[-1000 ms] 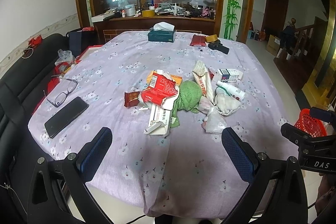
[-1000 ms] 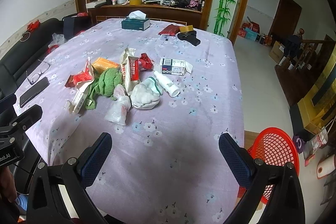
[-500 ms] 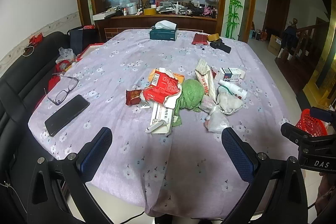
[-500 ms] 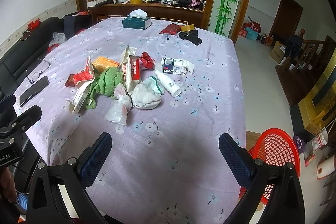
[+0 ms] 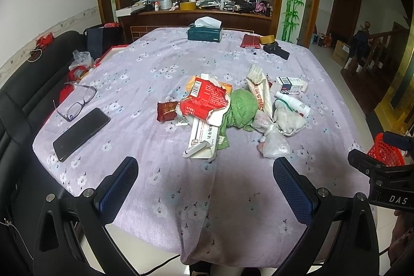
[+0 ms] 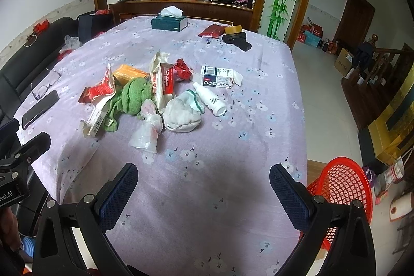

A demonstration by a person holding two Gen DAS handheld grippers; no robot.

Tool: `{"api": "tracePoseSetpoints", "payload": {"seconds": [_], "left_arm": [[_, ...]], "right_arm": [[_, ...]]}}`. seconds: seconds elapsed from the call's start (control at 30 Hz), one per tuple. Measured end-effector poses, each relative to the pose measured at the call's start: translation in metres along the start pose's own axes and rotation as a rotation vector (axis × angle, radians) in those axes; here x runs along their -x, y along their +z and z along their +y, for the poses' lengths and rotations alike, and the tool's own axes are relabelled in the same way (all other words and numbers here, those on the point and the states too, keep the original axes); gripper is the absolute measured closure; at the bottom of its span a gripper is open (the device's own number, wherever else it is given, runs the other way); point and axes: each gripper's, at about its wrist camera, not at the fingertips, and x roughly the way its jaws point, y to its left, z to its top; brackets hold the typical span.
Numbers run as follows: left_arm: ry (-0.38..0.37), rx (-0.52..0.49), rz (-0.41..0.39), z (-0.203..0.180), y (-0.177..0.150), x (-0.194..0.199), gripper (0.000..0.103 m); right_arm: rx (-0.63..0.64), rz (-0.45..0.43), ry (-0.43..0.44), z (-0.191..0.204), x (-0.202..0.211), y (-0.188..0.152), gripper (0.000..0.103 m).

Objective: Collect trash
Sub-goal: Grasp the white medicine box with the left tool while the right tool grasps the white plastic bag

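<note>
Hovering over the near edge of the table (image 5: 145, 64), the left gripper (image 5: 205, 183) and right gripper (image 6: 203, 185) both have their jaws spread wide with nothing between them, as they did a second ago. Compared with the earlier frames, the left wrist view has tilted slightly, so the trash pile (image 5: 233, 110) sits a little higher in view; nothing in the pile has shifted. The pile lies mid-table: torn red packaging (image 5: 207, 100), a green cloth (image 6: 134, 95), a white bottle (image 6: 209, 98) and a crumpled plastic bag (image 6: 146, 133). The red basket (image 6: 341, 188) stands on the floor beside the table's right corner.
</note>
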Motion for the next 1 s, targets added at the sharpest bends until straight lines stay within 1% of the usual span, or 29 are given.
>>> {"api": "tracePoseSetpoints", "payload": {"seconds": [0.2, 0.33, 0.4, 0.53, 0.57, 0.6, 0.67, 0.73, 0.83, 0.9, 1.0], "left_arm": [[-0.008, 0.023, 0.037, 0.01, 0.001, -0.012, 0.0], [-0.026, 0.055, 0.104, 0.026, 0.0, -0.032, 0.0], [-0.028, 0.072, 0.136, 0.035, -0.001, -0.044, 0.0], [-0.044, 0.1, 0.184, 0.047, 0.002, -0.067, 0.001], [-0.056, 0.097, 0.191, 0.047, 0.004, -0.072, 0.003], [-0.066, 0.09, 0.198, 0.046, 0.007, -0.076, 0.008], [-0.093, 0.076, 0.218, 0.045, 0.012, -0.089, 0.011], [-0.108, 0.076, 0.234, 0.044, 0.016, -0.1, 0.011], [-0.123, 0.06, 0.25, 0.042, 0.023, -0.116, 0.012], [-0.127, 0.041, 0.259, 0.039, 0.028, -0.126, 0.012], [-0.13, 0.006, 0.269, 0.034, 0.032, -0.141, 0.012]], "right_arm": [[-0.005, 0.02, 0.017, 0.002, -0.008, 0.004, 0.001], [-0.042, 0.034, 0.055, -0.003, -0.017, 0.01, 0.001], [-0.065, 0.045, 0.077, -0.005, -0.024, 0.014, 0.003], [-0.087, 0.08, 0.128, -0.004, -0.041, 0.022, 0.014], [-0.092, 0.09, 0.146, -0.002, -0.045, 0.023, 0.016], [-0.102, 0.111, 0.184, -0.001, -0.052, 0.025, 0.017], [-0.1, 0.144, 0.222, 0.007, -0.064, 0.029, 0.026], [-0.104, 0.17, 0.251, 0.014, -0.074, 0.032, 0.027], [-0.095, 0.201, 0.258, 0.027, -0.094, 0.038, 0.027], [-0.111, 0.241, 0.269, 0.033, -0.114, 0.041, 0.03], [-0.135, 0.288, 0.25, 0.038, -0.137, 0.044, 0.034]]}}
